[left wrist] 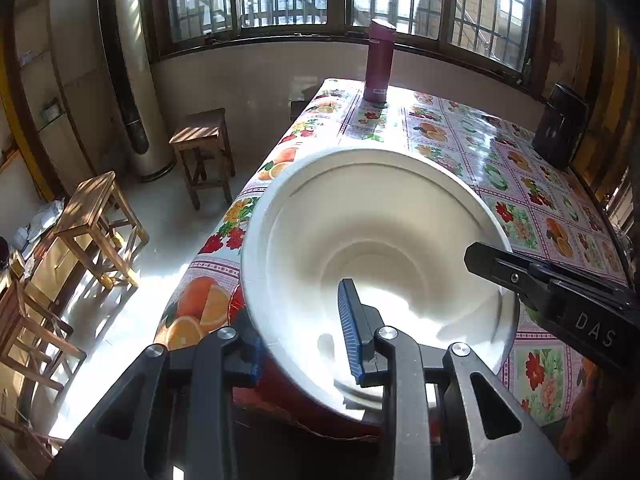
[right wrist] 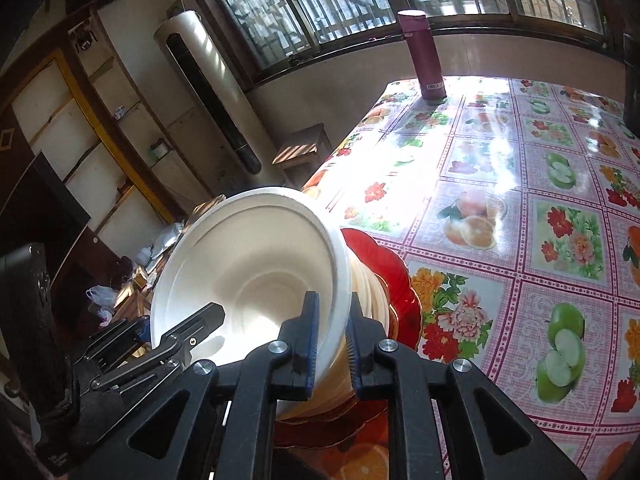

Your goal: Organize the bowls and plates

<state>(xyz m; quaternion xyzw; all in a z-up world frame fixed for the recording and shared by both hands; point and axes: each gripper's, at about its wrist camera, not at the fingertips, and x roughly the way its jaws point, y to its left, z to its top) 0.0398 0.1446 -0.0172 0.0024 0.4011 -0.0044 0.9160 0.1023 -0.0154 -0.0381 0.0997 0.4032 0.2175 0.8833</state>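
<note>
White paper bowl (left wrist: 376,248) fills the left wrist view, tilted at the table's near left edge; the left gripper (left wrist: 304,344) straddles its near rim, one blue pad inside, one outside. Far off stand a maroon flask (left wrist: 379,62) and a dark canister (left wrist: 560,128); stools (left wrist: 100,224) crowd the floor left.

From the right wrist, the right gripper (right wrist: 332,344) pinches the bowl's (right wrist: 248,264) right wall, nested over stacked bowls on a red plate (right wrist: 384,276) atop the fruit-print tablecloth (right wrist: 520,200).

The white bowl (left wrist: 380,240) looks matt and smooth, the red plate (right wrist: 384,272) glossy like glass, and the counter (right wrist: 500,200) wears shiny printed oilcloth.
</note>
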